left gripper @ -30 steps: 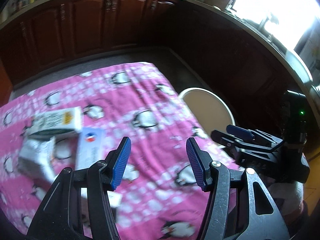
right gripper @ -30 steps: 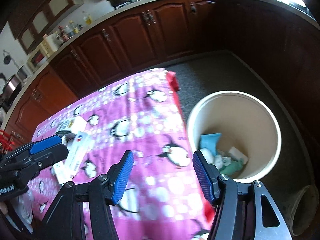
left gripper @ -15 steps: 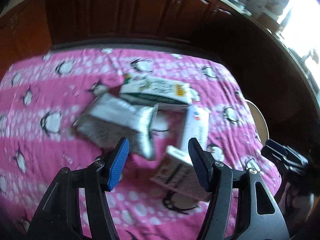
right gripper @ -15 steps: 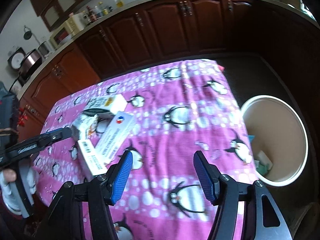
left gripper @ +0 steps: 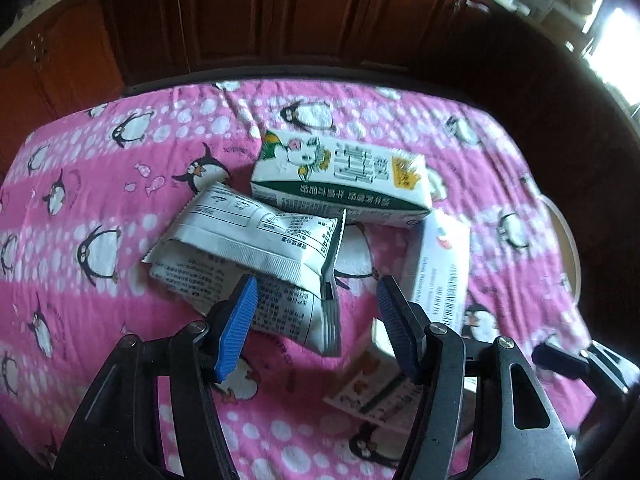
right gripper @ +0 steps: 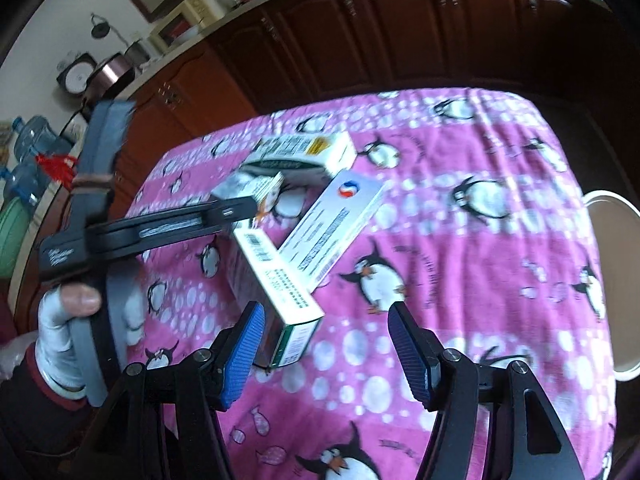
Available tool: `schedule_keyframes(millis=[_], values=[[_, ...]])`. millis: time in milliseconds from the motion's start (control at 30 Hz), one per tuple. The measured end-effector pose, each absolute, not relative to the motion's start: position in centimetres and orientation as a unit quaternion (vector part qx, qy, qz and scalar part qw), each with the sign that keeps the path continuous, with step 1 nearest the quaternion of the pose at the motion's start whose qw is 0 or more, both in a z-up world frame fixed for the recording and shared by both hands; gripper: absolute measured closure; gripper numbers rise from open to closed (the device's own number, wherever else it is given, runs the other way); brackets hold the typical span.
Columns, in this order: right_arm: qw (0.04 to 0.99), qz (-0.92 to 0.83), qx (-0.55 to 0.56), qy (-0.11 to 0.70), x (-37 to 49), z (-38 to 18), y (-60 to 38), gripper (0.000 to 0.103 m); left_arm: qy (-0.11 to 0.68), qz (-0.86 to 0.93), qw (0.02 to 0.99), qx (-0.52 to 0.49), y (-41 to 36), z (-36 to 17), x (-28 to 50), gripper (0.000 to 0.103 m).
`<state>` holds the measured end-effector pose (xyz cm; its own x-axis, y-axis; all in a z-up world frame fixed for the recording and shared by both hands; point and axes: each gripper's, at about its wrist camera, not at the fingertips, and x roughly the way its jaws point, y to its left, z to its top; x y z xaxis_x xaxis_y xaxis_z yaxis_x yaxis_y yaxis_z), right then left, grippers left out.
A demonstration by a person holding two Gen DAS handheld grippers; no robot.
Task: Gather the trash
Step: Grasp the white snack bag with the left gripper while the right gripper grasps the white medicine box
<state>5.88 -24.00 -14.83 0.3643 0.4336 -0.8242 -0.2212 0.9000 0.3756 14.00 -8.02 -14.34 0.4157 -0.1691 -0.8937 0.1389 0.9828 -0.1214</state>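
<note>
Trash lies in a cluster on the pink penguin cloth (left gripper: 100, 280). A green-and-white milk carton (left gripper: 340, 178) lies farthest. A crumpled white foil packet (left gripper: 256, 252) lies in front of it. A long white box with a red-blue logo (left gripper: 440, 272) and a smaller box with a barcode (right gripper: 276, 280) lie to the right. My left gripper (left gripper: 316, 320) is open, just above the near end of the foil packet. My right gripper (right gripper: 324, 332) is open and empty, close over the barcode box. The left gripper also shows in the right wrist view (right gripper: 240, 210).
A cream round bin (right gripper: 616, 280) stands on the floor past the table's right edge; it also shows in the left wrist view (left gripper: 568, 248). Dark wooden cabinets (left gripper: 280, 12) run behind the table. Water jugs (right gripper: 28, 140) stand at the far left.
Both grippers have swung left, away from the bin, and closed in on the trash cluster. The left one has dropped lower over the foil packet. Both stay open.
</note>
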Motion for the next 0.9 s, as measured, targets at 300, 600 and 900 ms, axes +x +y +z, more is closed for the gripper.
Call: schedule_keyframes(millis=[300,600,900], values=[[0.802,0.225,0.094,0.545,7.0,-16.7,-21.2,0.04,0.552,-0.049,0.833,0.004,-3.3,-15.8,14.4,0.043],[0.77,0.274,0.13,0.561,6.5,-17.6,-19.5,0.071,0.557,-0.06,0.822,-0.096,6.2,-15.1,12.1,0.043],[0.76,0.283,0.12,0.572,5.1,-17.7,-19.6,0.06,0.527,-0.072,0.837,-0.133,4.7,-12.8,13.4,0.028]])
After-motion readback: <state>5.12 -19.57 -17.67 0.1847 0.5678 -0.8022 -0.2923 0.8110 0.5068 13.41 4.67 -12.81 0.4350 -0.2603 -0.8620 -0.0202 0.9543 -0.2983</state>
